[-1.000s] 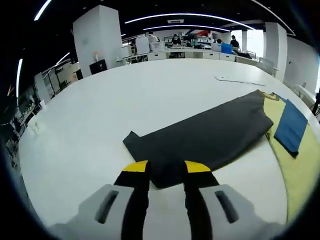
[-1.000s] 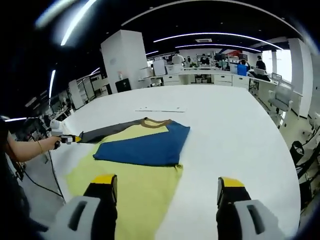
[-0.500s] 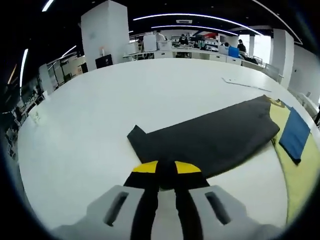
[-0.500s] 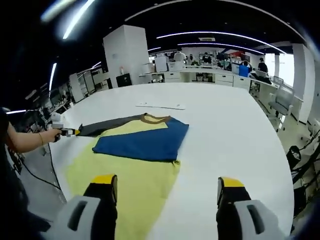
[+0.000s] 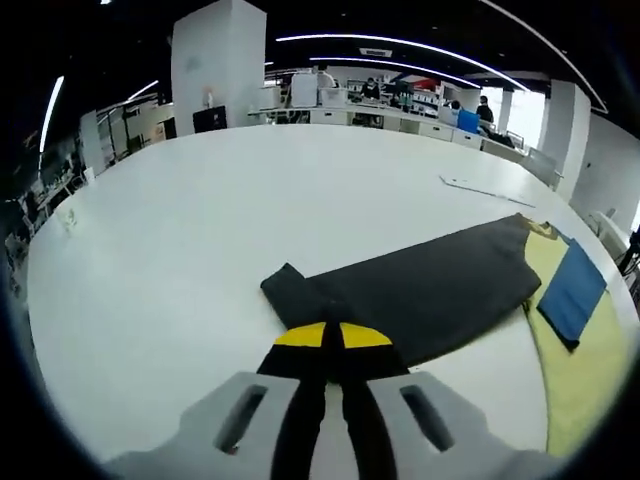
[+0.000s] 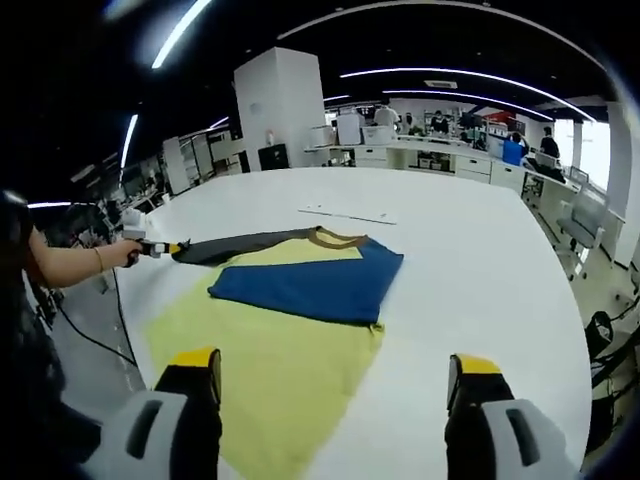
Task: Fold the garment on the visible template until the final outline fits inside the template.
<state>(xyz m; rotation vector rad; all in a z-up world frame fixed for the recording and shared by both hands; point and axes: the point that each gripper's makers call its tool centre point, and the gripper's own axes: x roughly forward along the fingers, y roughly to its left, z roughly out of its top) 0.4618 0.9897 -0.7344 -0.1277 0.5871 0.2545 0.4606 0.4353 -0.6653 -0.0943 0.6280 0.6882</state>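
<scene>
A shirt with a yellow body (image 6: pixel 270 350), one blue sleeve (image 6: pixel 310 285) folded over it and a dark grey sleeve (image 5: pixel 420 290) stretched out lies on the white table (image 5: pixel 180 220). My left gripper (image 5: pixel 332 336) is shut on the cuff end of the dark grey sleeve; in the right gripper view that left gripper (image 6: pixel 160 248) shows at the sleeve's tip, held by a person's hand. Above the shirt's hem edge my right gripper (image 6: pixel 333 366) is open, with nothing between its fingers. The brown collar (image 6: pixel 336 238) lies at the far side.
A thin flat white strip (image 6: pixel 350 214) lies on the table beyond the collar. The person's arm (image 6: pixel 70 265) reaches in from the left. Desks, chairs and people stand in the office behind the table (image 6: pixel 480 290).
My left gripper's jaws have gone from open to shut on the grey sleeve's cuff. The right gripper has stayed open; its view has shifted a little.
</scene>
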